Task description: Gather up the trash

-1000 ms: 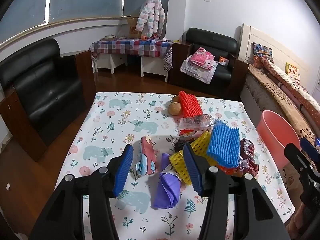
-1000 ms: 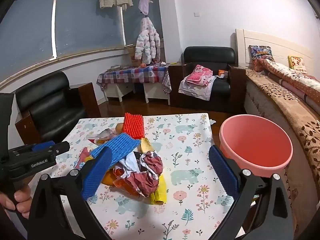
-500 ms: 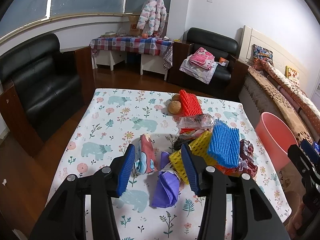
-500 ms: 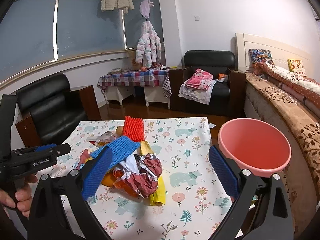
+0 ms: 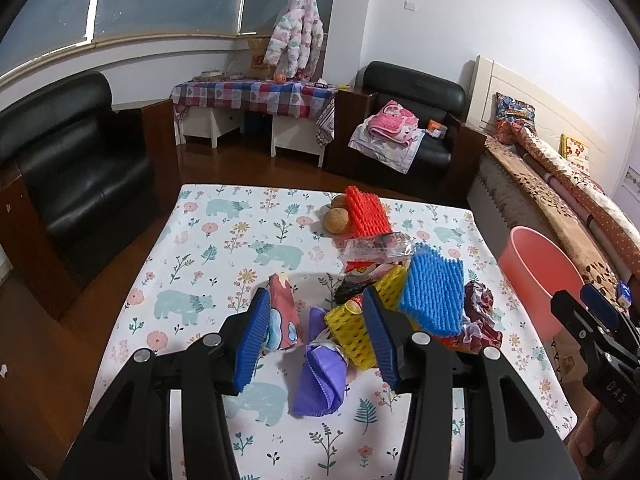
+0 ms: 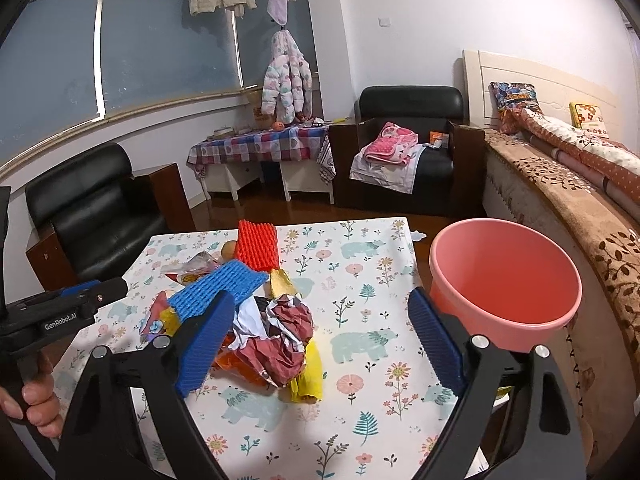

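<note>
Hovering above the near edge of the floral-print surface (image 5: 224, 240), the left gripper (image 5: 316, 336) has its jaws spread with nothing pinched; within the last second they narrowed slightly, and the purple wrapper (image 5: 320, 376) lies on the surface in the gap between them without contact from either pad. A pink cartoon-print packet (image 5: 284, 316) stands just beside the left pad, and a yellow foam net (image 5: 354, 330) lies just beside the right pad. The right gripper (image 6: 320, 344) has its jaws spread wide and has just been closing a little; the crumpled dark-red wrapper (image 6: 288, 340) and a yellow wrapper (image 6: 310, 376) lie between them, untouched. The trash forms one pile near the middle of the surface: a blue foam net (image 5: 434, 292) rests on top of the yellow foam net, a clear plastic bag (image 5: 376, 246) lies behind it, and a red foam net (image 5: 366, 212) lies at the far end, touching two round brown fruits (image 5: 338, 219). A pink bucket (image 6: 504, 288) stands off the right edge of the surface, beside a bed (image 6: 560, 168). The person's hand (image 6: 36, 404) grips the handle of the left gripper at the left of the right wrist view.
</note>
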Demonstrator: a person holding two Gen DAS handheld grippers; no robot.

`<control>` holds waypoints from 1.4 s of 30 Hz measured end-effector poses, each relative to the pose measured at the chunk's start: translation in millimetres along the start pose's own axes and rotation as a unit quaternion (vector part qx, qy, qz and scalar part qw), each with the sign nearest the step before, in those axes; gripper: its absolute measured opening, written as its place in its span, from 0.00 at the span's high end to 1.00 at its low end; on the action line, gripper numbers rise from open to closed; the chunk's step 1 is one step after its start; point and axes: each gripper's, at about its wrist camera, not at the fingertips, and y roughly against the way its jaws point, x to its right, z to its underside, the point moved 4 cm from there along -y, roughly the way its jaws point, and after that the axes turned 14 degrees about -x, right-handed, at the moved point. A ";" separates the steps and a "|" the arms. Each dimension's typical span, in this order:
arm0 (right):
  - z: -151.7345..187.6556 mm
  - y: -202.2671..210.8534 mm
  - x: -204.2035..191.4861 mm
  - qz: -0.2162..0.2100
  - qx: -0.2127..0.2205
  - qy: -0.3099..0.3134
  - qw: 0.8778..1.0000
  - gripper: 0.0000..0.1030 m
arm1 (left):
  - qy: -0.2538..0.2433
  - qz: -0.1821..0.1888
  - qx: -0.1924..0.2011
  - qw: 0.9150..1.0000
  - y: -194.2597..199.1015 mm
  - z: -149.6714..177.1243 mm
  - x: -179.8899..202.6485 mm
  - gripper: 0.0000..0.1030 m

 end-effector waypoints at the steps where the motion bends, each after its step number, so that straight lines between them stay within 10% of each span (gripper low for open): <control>1: 0.1 0.0 -1.0 0.000 0.001 0.002 1.000 0.14 | -0.002 0.002 0.002 1.000 0.9 0.0 2.6 0.54; 42: 8.4 -4.9 -1.8 -0.015 -0.007 0.008 1.000 0.25 | -0.006 0.007 -0.013 1.000 -6.8 3.2 -7.4 0.50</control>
